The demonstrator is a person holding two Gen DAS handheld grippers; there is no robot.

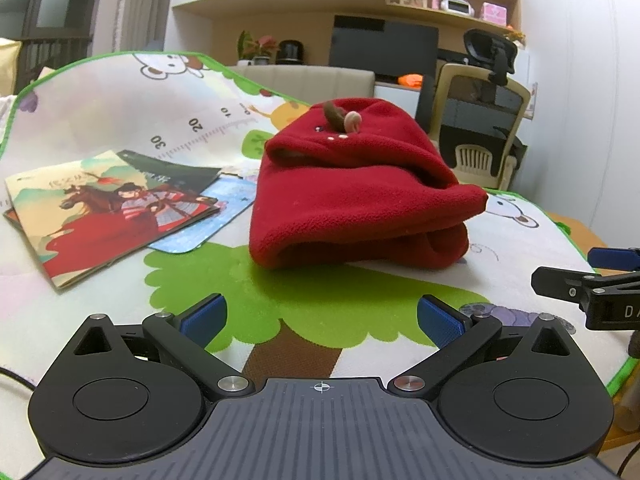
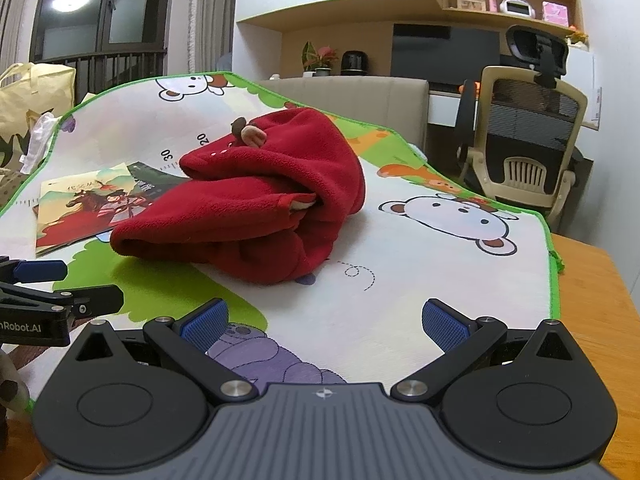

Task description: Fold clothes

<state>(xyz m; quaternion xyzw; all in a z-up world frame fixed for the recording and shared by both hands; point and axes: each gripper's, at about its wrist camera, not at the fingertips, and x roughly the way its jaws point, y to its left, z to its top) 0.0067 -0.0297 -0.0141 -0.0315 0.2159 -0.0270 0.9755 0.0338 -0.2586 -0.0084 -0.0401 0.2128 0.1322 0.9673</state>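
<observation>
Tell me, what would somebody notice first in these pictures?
The red fleece garment jumps out first, bundled in a folded heap in the middle of the cartoon play mat. Left of it, on the mat, lies a picture book showing a rider on a horse. Both grippers, left gripper and right gripper, sit open short of the garment, touching nothing.

The folded garment (image 1: pixel 360 196) is seen on the mat (image 1: pixel 120 104), with the books (image 1: pixel 108 208) lying just to its left. An office chair (image 1: pixel 484 120) is placed behind the surface (image 2: pixel 592 280), to the right.
</observation>
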